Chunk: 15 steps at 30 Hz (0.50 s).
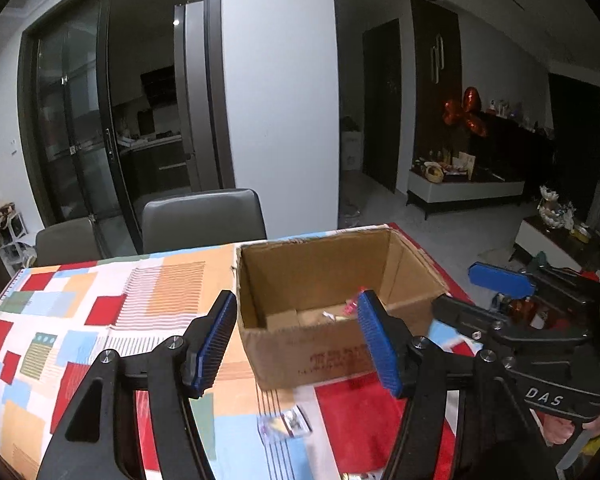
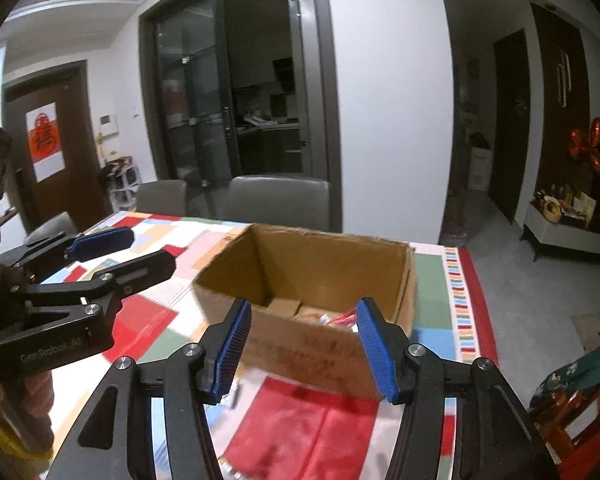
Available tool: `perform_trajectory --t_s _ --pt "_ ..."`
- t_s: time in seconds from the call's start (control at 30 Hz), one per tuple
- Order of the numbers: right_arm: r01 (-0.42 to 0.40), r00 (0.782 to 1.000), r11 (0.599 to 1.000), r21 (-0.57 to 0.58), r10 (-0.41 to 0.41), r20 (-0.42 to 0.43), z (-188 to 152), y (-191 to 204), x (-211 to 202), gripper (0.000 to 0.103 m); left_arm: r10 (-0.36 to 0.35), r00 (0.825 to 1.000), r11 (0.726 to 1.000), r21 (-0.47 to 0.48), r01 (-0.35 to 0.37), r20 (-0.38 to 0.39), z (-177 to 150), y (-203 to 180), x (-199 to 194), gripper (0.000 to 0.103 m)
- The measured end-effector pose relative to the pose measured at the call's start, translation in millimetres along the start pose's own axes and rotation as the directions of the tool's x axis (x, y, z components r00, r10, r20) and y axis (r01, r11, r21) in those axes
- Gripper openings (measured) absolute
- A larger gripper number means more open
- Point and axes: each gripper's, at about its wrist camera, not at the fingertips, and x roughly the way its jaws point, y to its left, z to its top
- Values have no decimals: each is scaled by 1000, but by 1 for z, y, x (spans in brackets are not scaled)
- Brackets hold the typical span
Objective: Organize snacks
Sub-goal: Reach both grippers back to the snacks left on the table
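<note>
Left gripper [image 1: 298, 344] and right gripper [image 2: 304, 350] held wide open, empty; cardboard box [image 1: 324, 344] at 12 o'clock, snack packet [image 1: 286, 426] at 6.

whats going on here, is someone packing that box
A person holds a two-finger gripper in each hand over a table with a patchwork cloth. Both the left gripper and the right gripper are open and empty, pointed at an open cardboard box that already has a few snack packets in it. One small packet lies on the cloth in front of the box.
</note>
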Motion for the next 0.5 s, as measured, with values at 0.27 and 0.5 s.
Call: perform_trajectory --t_s 0.27,0.5 --pt "-76 995 996 -46 73 -65 -33 16 -13 56 37 998 999 -35 -39 -59 -47 -4 -24 63" --pt "-126 982 987 -102 109 -155 -65 33 -11 56 41 986 997 -56 -51 -160 -92 -4 -31 63"
